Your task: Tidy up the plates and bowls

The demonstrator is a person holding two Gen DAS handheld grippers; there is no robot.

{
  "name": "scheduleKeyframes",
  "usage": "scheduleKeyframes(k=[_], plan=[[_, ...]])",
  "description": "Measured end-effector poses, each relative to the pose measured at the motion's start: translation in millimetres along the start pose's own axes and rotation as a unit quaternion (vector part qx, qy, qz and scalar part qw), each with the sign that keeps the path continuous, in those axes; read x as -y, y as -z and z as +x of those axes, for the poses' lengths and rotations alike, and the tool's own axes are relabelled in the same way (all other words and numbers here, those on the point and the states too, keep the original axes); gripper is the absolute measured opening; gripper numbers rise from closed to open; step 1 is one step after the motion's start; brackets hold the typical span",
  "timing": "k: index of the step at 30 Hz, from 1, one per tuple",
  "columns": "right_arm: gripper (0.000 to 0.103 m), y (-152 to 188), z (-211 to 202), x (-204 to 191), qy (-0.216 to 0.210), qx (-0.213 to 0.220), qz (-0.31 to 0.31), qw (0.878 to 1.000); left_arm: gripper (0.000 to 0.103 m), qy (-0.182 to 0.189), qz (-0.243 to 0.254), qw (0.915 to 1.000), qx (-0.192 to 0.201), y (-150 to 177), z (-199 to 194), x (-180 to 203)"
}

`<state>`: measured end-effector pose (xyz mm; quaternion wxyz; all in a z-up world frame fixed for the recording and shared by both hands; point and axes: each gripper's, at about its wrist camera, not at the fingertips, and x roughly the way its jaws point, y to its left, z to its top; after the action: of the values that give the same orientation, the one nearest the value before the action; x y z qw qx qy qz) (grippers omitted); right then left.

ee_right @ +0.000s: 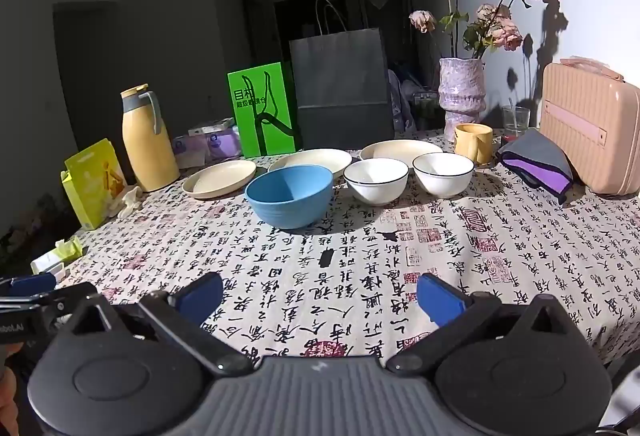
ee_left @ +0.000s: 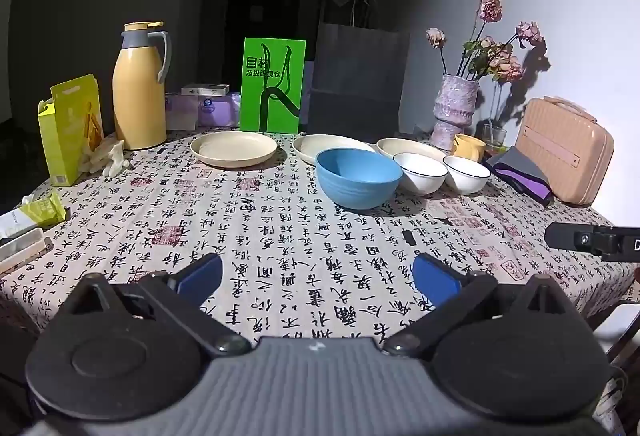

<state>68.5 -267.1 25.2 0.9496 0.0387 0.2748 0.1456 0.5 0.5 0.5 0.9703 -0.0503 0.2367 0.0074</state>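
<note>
Landmark: blue bowl (ee_right: 289, 200), upright on the calligraphy-print surface (ee_right: 360, 276), nearest dish to both grippers.
Bowls: two white black-rimmed bowls to the right of the blue bowl, near one (ee_right: 376, 176) just beside it, far one (ee_right: 443, 174) next along; all three apart, none stacked.
Plates: three cream plates in a row behind the blue bowl, left plate (ee_right: 219, 178), middle plate (ee_right: 310, 160) partly hidden by the blue bowl's rim, right plate (ee_right: 400, 150) behind the white bowls.
Left gripper (ee_left: 318, 276): jaws spread fully wide, nothing between them, well short of the blue bowl.
Right gripper (ee_right: 320, 294): jaws likewise wide open and empty, hovering over bare cloth in front of the blue bowl.
Stage: apparently the very start, no dish gathered yet.
Advice: best to nest like with like; take a white bowl by one wall of its rim, lift clear, lower into its twin. Same for plates, pinching the rim edge-on.
Risk: yellow mug (ee_right: 474, 142) and purple vase (ee_right: 461, 96) stand behind the white bowls; keep reaches low and short.
</note>
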Motion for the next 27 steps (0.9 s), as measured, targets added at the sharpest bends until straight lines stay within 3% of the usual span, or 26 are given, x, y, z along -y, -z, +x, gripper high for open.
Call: scheduleKeyframes(k=[27], plan=[[0.103, -3.6, 4.6, 0.2, 0.0, -0.001, -0.011, 1.0, 0.103, -0.009, -0.014, 0.9999, 0.003, -4.3, 1.6, -4.9]])
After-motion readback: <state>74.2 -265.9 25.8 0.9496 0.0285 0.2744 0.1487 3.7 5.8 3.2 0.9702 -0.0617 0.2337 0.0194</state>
